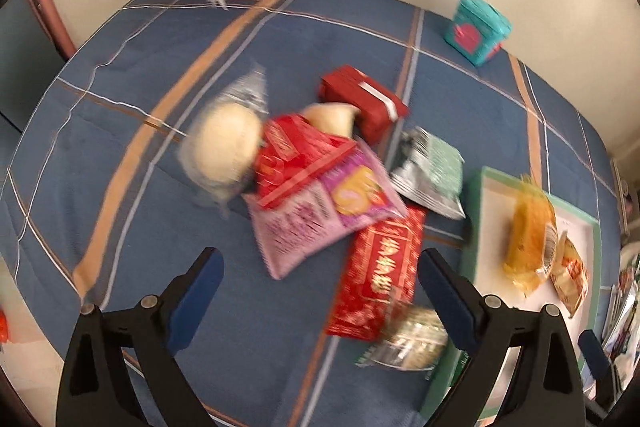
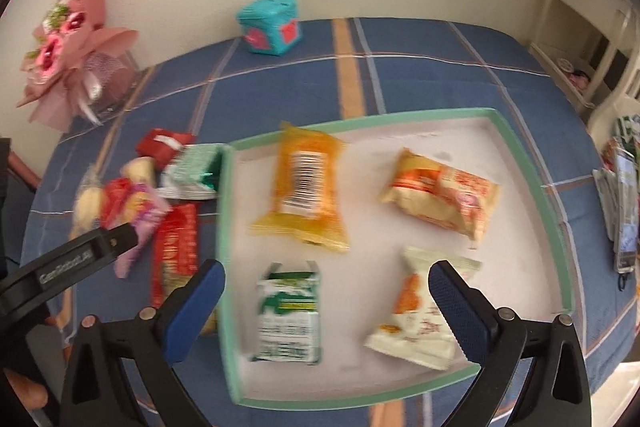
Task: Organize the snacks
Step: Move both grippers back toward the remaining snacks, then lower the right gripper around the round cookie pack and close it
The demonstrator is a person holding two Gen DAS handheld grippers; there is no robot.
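Blue-padded fingers of the left gripper (image 1: 320, 291) stand wide apart at the bottom of the left wrist view, nothing between the pads. Just beyond and between them lies a long red packet (image 1: 376, 279) on the blue plaid tablecloth (image 1: 140, 87), with a clear-wrapped biscuit pack (image 1: 412, 339) at its near end, close to the right finger. Further ahead is a heap: a pink packet (image 1: 320, 211), a red packet (image 1: 296, 155) on top of it, a pale round bun (image 1: 224, 147) to the left, a red box (image 1: 364, 99) behind, a green-and-silver packet (image 1: 432, 167) to the right. Right of the gripper, the tray (image 1: 480, 227) shows an orange packet (image 1: 528, 243).

In the right wrist view, the right gripper (image 2: 326, 307) is also spread wide and empty, above the green-rimmed tray (image 2: 224, 227). Between its fingers lies a green-and-white packet (image 2: 290, 315); a white-and-orange packet (image 2: 416, 315) lies by the right finger. Beyond are the orange packet (image 2: 304, 183) and a cream-and-orange packet (image 2: 440, 191). Left of the tray sits the heap, with the left gripper's arm over it. A teal box (image 2: 270, 25) and pink bouquet (image 2: 76, 43) stand far back.
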